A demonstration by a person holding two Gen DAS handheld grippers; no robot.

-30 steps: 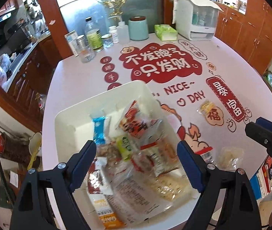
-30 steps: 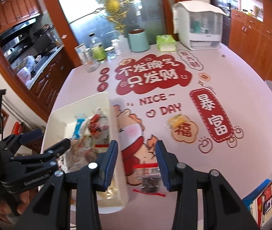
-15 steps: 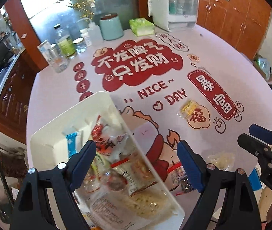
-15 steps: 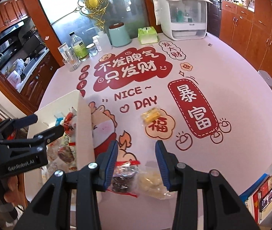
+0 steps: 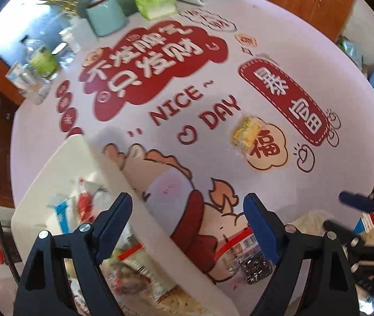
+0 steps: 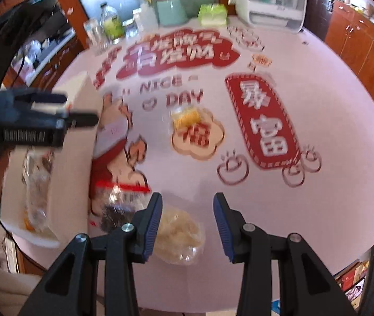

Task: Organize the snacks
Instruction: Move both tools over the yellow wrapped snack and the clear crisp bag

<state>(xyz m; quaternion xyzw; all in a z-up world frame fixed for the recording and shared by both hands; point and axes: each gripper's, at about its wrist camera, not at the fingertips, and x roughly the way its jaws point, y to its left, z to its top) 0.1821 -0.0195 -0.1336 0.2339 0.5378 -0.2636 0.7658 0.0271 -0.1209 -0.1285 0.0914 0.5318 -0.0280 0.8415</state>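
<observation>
A white bin (image 5: 144, 205) holding several snack packets sits at the table's left front; it also shows in the right wrist view (image 6: 60, 184). My left gripper (image 5: 189, 223) is open and empty above the bin's right wall. My right gripper (image 6: 187, 218) is open and empty, just above a pale snack bag (image 6: 180, 233). A clear packet of dark snacks with a red strip (image 6: 119, 205) lies left of that bag, next to the bin, and shows in the left wrist view (image 5: 244, 258). A yellow snack packet (image 6: 187, 117) lies mid-table, also in the left wrist view (image 5: 246, 131).
The round table has a pink printed cover (image 5: 279, 60). At its far edge stand a teal canister (image 6: 171, 9), a green tissue pack (image 6: 212, 13), bottles (image 6: 111, 23) and a white appliance (image 6: 273, 0). Wooden cabinets (image 6: 358, 42) stand to the right.
Both grippers have swung to the right. The bin has slid to the left in both views. The right gripper now sits over the pale snack bag. Both stay open.
</observation>
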